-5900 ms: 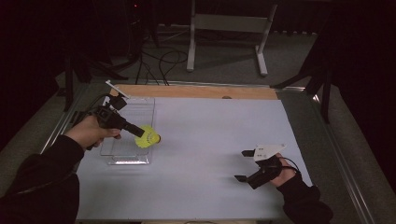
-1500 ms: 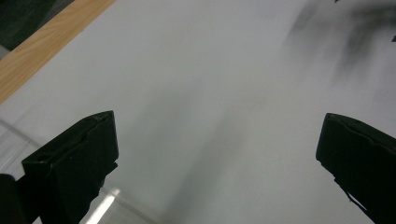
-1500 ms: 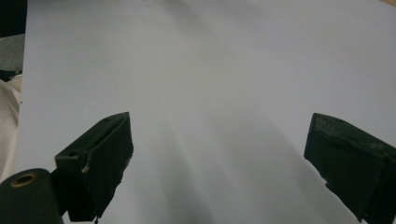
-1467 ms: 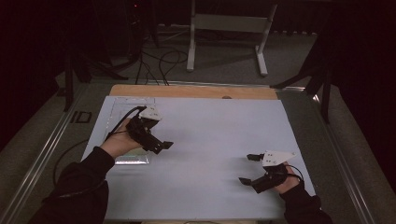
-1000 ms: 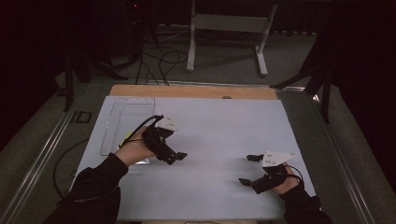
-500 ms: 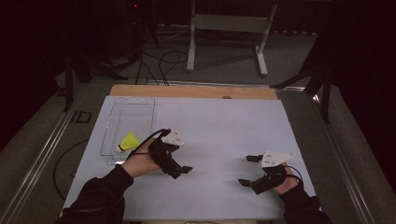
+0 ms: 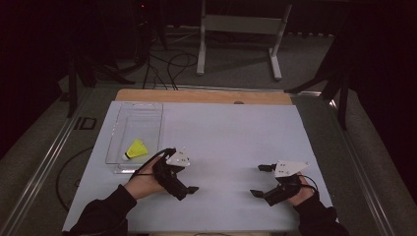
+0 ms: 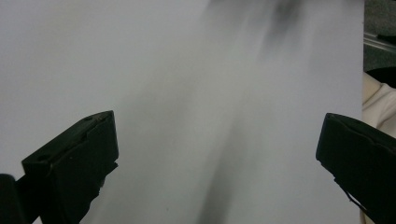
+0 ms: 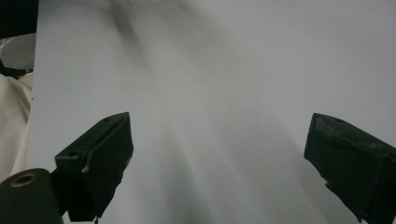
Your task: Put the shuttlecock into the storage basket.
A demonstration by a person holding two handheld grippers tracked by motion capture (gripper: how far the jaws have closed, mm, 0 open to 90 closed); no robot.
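I rest both grippers, left gripper [image 7: 189, 189] and right gripper [image 7: 259, 181], fingers spread and holding nothing, low on the table [image 7: 231, 132], clear of the shuttlecock [image 7: 136, 148] lying in its tray [image 7: 147, 109].

1. I count one yellow shuttlecock [image 7: 136, 148].
2. One clear tray [image 7: 141, 109] holds it.
3. One bench [image 7: 231, 132] carries them.
4. I hold two claws: my left claw [image 7: 189, 191] and my right claw [image 7: 259, 180].
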